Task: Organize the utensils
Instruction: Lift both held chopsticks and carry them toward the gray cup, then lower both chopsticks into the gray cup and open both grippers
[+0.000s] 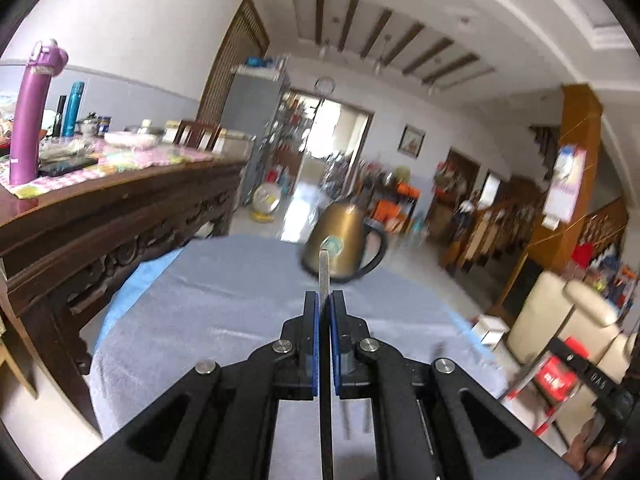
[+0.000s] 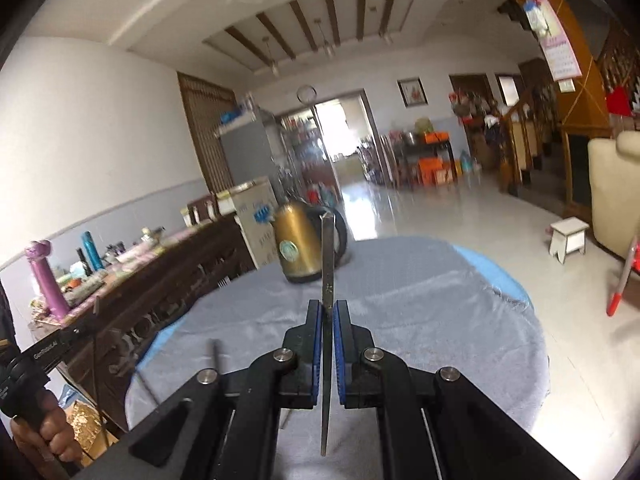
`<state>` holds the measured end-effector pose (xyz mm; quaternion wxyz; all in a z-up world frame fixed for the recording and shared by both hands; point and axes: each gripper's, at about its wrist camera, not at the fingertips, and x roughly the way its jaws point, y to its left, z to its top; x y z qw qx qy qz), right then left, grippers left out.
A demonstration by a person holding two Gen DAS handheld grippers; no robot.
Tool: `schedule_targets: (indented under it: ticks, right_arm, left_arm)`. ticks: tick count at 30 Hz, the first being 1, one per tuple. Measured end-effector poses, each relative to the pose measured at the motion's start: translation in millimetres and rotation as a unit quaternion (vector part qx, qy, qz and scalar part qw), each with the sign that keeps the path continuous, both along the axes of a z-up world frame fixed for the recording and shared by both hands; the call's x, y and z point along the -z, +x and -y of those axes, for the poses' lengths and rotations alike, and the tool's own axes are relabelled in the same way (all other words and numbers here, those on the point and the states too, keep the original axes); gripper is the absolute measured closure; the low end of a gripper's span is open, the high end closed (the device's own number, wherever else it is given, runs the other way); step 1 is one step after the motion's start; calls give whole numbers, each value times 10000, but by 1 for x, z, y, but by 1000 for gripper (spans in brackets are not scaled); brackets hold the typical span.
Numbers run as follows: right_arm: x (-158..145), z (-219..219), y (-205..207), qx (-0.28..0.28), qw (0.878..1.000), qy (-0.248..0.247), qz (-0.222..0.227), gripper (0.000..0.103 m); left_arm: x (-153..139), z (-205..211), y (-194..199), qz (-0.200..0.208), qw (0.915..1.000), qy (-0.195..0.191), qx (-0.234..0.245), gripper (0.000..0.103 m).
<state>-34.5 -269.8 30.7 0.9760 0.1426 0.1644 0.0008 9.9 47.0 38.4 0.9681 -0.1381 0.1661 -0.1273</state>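
Grey cloth [image 2: 400, 304] over round table, brass kettle [image 2: 298, 246] upright.

The left gripper [image 1: 324, 300] points forward above the grey-covered table [image 1: 224, 300], jaws pinched shut on a thin utensil handle [image 1: 323, 276]. The right gripper [image 2: 328, 308], above the same table, is clamped likewise on another flat utensil [image 2: 328, 256].

Gold electric kettle [image 2: 298, 246] with black handle on grey cloth [image 2: 400, 304] over a round table, carved dark wooden sideboard [image 1: 120, 216], purple flask [image 1: 32, 120], teal bottle [image 1: 74, 109], small white stool [image 2: 568, 238], wall calendar [image 2: 554, 36].
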Motion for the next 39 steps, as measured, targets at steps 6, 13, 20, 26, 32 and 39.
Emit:
schedule_targets:
  ticks: [6,13,20,26,32,39]
  right_arm:
    - [-32,-20,-40,-172,9983,-88,546,96]
    - [-48,-37,-53,-350,9961,-151,790,96]
    - [-52,-37,-68,-434,9946,-159,932,96]
    - [-54,-39,-77,-577,9923,-24,1098,96]
    - [-45,-43,-75,-748,9912,127,1080,96]
    - [-27,-55,-56,-876,9923,21,881,96]
  left_arm:
    - [-23,7,-30,624,9971,-309,302,98]
    - [-22,17,-23,752,9959,-387,313,98]
    - [-12,17,-10,513,9957,-739,237,98]
    - [-12,15,-6,605,9942,-891,-39,98]
    - [-14,26,-12,935,9913,-836,-389,98]
    - [-8,42,-13,1243,9870,-568,-846,98]
